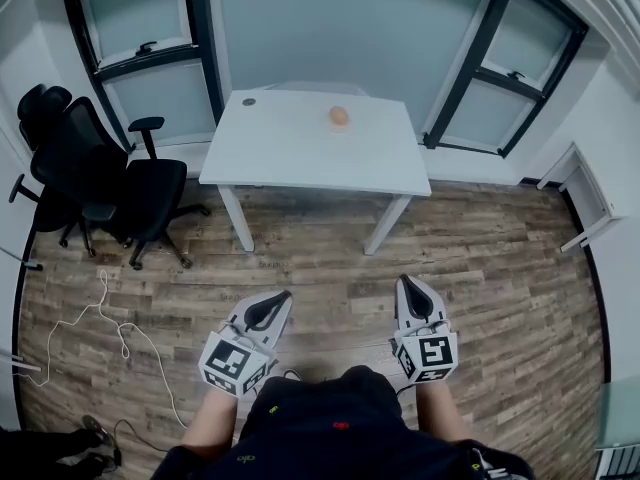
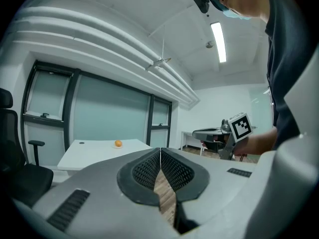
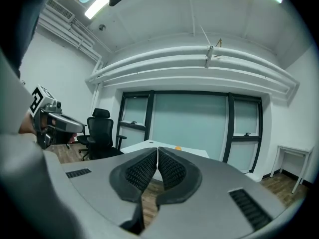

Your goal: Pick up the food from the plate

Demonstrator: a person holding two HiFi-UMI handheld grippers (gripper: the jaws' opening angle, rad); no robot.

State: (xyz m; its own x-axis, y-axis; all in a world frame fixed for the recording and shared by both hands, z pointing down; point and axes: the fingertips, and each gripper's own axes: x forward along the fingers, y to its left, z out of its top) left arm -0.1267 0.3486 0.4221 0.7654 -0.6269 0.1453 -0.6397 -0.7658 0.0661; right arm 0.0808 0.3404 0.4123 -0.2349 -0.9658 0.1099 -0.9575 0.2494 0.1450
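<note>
An orange piece of food (image 1: 339,116) lies on a pale plate (image 1: 350,127) near the far edge of a white table (image 1: 300,158). It shows small and far off as the food (image 2: 118,143) in the left gripper view and as an orange speck (image 3: 178,147) in the right gripper view. My left gripper (image 1: 279,301) and right gripper (image 1: 414,286) hang low over the wood floor, well short of the table. Both are shut with nothing between the jaws (image 2: 160,153) (image 3: 157,152).
Two black office chairs (image 1: 95,183) stand left of the table. A white cable (image 1: 110,338) trails over the wood floor at the left. A small white side table (image 1: 585,203) stands at the right wall. Dark-framed windows line the far wall.
</note>
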